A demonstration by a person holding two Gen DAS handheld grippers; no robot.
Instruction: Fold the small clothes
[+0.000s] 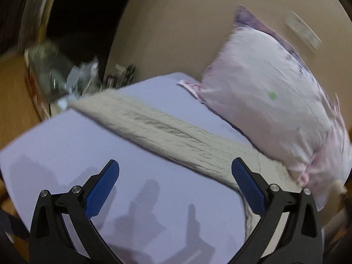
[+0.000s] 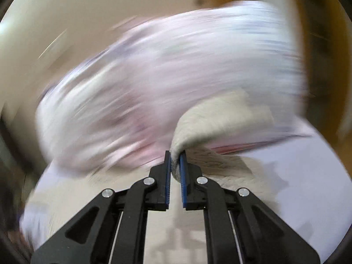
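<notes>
Tongs: left (image 1: 175,173) gaped wide, empty, over the bed (image 1: 66,145); right (image 2: 175,160) pinched an edge of the beige knit (image 2: 220,118), lifting it. Beyond lay the pillow (image 1: 264,92). Fold apparently starting; next, carry that edge across.

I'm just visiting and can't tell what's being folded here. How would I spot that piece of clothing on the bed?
Start from the pale lilac bed sheet. In front of the big pinkish-white pillow against the wall, a beige knitted garment lies in a long band across the sheet. Its rough, ribbed knit sets it apart from the smooth bedding, and the right gripper pinches one edge.
</notes>
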